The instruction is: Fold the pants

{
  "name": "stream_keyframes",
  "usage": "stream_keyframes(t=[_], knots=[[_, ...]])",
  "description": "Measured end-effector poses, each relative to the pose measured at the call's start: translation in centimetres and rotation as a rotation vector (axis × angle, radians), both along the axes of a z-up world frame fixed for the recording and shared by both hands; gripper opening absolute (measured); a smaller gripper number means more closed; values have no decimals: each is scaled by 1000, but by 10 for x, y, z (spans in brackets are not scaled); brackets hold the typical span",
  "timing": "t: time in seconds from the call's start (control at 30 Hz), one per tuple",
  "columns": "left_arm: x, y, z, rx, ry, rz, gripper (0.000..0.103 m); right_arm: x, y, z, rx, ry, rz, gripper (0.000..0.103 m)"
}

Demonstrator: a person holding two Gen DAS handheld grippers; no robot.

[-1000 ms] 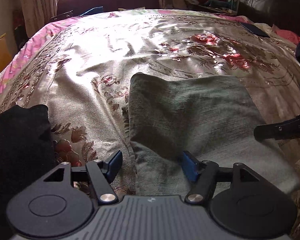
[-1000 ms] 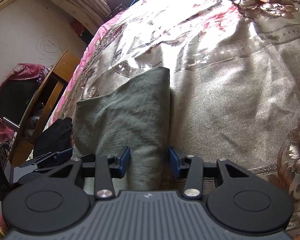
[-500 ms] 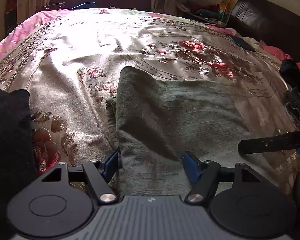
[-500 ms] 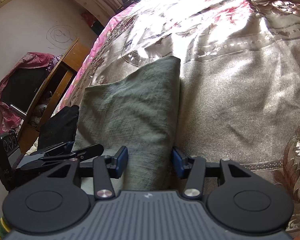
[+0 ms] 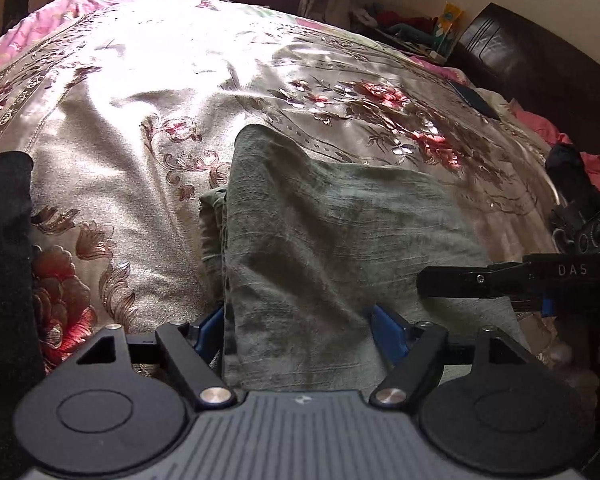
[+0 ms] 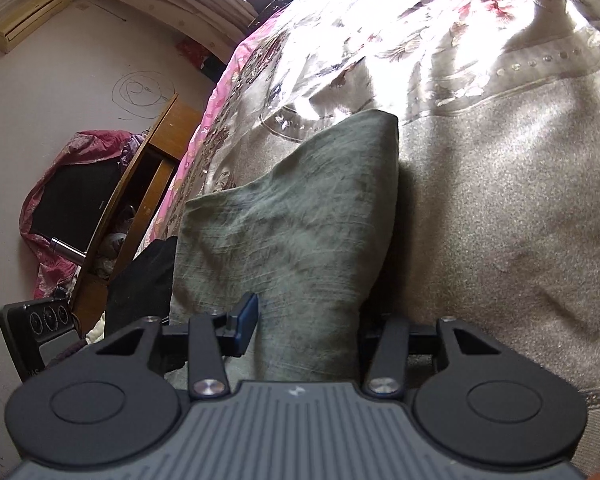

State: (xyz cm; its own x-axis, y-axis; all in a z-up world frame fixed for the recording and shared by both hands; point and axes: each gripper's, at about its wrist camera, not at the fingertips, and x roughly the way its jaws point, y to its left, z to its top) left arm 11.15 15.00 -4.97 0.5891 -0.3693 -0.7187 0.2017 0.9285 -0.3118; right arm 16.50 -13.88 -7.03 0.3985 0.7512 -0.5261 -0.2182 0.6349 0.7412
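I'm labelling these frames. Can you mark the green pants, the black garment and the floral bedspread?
green pants (image 5: 340,248), left wrist view, middle of the folded top layer.
black garment (image 5: 4,240), left wrist view, its flat dark cloth.
floral bedspread (image 5: 132,128), left wrist view, bare sunlit part.

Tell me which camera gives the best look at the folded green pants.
The left wrist view: the green pants lie broad across the bedspread, layered side edge showing. The right wrist view shows them narrower, from the end, near corner hidden behind the gripper body.

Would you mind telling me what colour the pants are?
Muted grey-green pants, seen best in the left wrist view.
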Motion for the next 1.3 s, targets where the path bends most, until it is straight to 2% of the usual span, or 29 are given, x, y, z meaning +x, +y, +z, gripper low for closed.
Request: stream_keyframes(t=[0.13, 0.4, 0.47, 0.63, 0.8, 0.9, 0.97, 1.07, 1.13, 1.3], knots=[[-4, -9, 6, -4, -3, -9, 83, -4, -5, 6, -21, -11, 17, 21], [8, -62, 20, 16, -55, -112, 81, -8, -49, 24, -65, -46, -22, 17], [16, -77, 18, 36, -53, -130, 81, 0, -62, 28, -82, -61, -46, 17], [38, -115, 13, 7, -40, -175, 81, 25, -97, 38, -177, -108, -90, 17], [64, -162, 9, 9, -51, -219, 81, 58, -132, 41, -273, -125, -148, 17], [78, -186, 8, 51, -62, -228, 81, 70, -150, 41, -313, -136, -190, 20], [83, -195, 8, 76, -66, -224, 81, 68, -155, 41, -352, -138, -211, 26], [80, -196, 10, 93, -65, -219, 82, 52, -161, 45, -379, -173, -220, 28], [75, -194, 9, 102, -63, -211, 82, 41, -162, 46, -404, -181, -226, 34], [66, -190, 10, 125, -52, -173, 83, 25, -169, 51, -405, -178, -305, 35]])
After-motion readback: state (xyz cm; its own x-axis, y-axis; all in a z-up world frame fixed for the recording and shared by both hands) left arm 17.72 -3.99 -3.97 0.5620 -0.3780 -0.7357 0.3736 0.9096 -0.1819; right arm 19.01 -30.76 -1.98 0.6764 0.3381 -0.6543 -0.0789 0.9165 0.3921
